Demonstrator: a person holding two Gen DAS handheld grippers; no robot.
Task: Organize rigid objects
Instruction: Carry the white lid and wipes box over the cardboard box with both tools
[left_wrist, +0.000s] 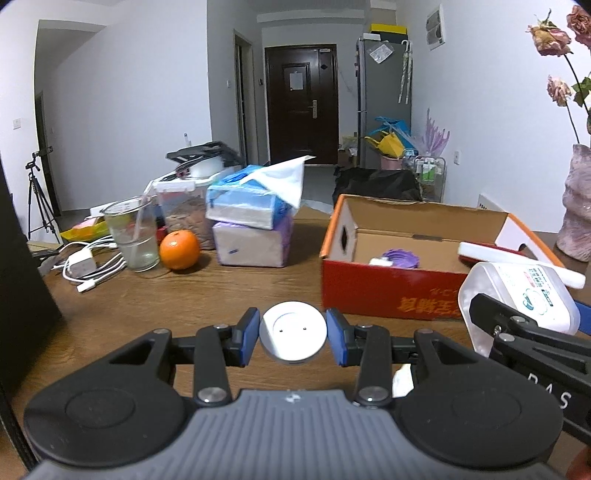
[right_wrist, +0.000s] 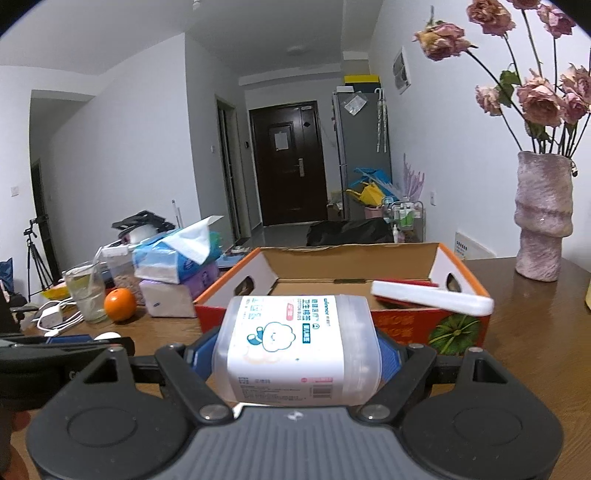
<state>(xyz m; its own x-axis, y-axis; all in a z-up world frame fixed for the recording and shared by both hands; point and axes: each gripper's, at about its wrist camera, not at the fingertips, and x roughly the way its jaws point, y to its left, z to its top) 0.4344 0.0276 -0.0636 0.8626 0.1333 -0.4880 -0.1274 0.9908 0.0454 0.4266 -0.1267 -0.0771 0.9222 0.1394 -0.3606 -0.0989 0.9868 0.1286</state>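
Note:
My left gripper (left_wrist: 293, 334) is shut on a small round white puck (left_wrist: 293, 332), held above the brown table, left of and short of the red cardboard box (left_wrist: 388, 291). My right gripper (right_wrist: 297, 350) is shut on a clear plastic cotton-swab container (right_wrist: 295, 347) lying sideways between its blue pads, just in front of the box (right_wrist: 406, 321); the container (left_wrist: 517, 299) also shows at the right of the left wrist view. Inside the box lie a purple lid (left_wrist: 400, 257) and a small white item. A white-and-red flat thing (right_wrist: 432, 297) rests across the box's front right rim.
Left of the box stand stacked tissue packs (left_wrist: 251, 225), an orange (left_wrist: 180, 250), a glass with a straw (left_wrist: 133, 236), white chargers and cables (left_wrist: 88, 266) and a food container. A pink vase with dried roses (right_wrist: 543, 218) stands at the right. A black object borders the table's left.

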